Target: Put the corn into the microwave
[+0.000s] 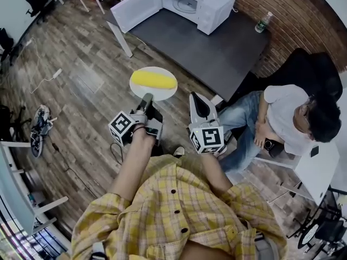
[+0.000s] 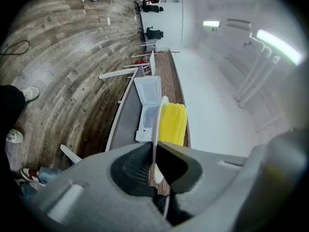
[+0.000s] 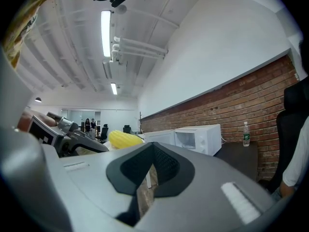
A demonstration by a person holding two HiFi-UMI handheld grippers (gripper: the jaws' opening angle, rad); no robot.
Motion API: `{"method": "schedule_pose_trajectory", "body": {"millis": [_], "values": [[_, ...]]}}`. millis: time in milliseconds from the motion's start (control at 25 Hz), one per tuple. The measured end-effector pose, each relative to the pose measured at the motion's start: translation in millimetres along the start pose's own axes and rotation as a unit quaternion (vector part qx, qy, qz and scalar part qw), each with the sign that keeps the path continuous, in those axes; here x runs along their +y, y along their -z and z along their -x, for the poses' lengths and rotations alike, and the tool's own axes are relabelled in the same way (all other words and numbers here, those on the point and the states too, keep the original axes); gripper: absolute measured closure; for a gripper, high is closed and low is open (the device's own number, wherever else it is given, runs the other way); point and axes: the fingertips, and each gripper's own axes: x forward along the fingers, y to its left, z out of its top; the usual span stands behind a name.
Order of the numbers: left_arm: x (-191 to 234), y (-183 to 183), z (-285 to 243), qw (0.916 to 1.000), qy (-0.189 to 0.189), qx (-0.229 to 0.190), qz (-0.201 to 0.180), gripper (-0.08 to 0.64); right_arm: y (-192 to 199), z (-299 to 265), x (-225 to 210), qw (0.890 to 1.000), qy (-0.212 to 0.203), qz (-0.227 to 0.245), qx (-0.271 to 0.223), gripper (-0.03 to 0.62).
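A yellow corn cob (image 1: 154,79) lies on a small white plate (image 1: 142,89), carried in the air over the wooden floor. My left gripper (image 1: 147,98) is shut on the plate's near rim. In the left gripper view the plate (image 2: 155,129) stands edge-on between the jaws, with the corn (image 2: 173,124) just beyond them. The white microwave (image 1: 191,3) stands on a dark grey table (image 1: 217,53) ahead, its door (image 1: 136,7) swung wide open. My right gripper (image 1: 196,98) hangs beside the plate, shut and holding nothing; its view shows the corn (image 3: 124,139) and microwave (image 3: 199,138).
A person sits in a black chair (image 1: 312,69) at the right, knees (image 1: 238,112) close to my right gripper. A water bottle (image 1: 262,22) stands on the table's far right corner. Shoes (image 1: 40,124) and a cable (image 1: 46,82) lie on the floor at the left.
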Motion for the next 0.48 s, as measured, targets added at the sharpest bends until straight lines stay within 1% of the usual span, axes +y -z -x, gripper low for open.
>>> {"method": "schedule_pose_trajectory", "body": {"millis": [160, 320, 480], "values": [[2, -2, -10, 1.0000, -0.001, 0.000, 0.002, 0.541, 4, -9, -7, 1.000, 0.002, -0.004, 0.004, 0.592], [8, -15, -35, 0.9999, -0.006, 0.003, 0.008, 0.541, 10, -38, -14, 1.000, 0.000, -0.003, 0.006, 0.595], [3, -25, -60, 0.9999, 0.003, 0.006, 0.015, 0.541, 6, -62, -21, 1.000, -0.006, 0.003, 0.004, 0.595]]}}
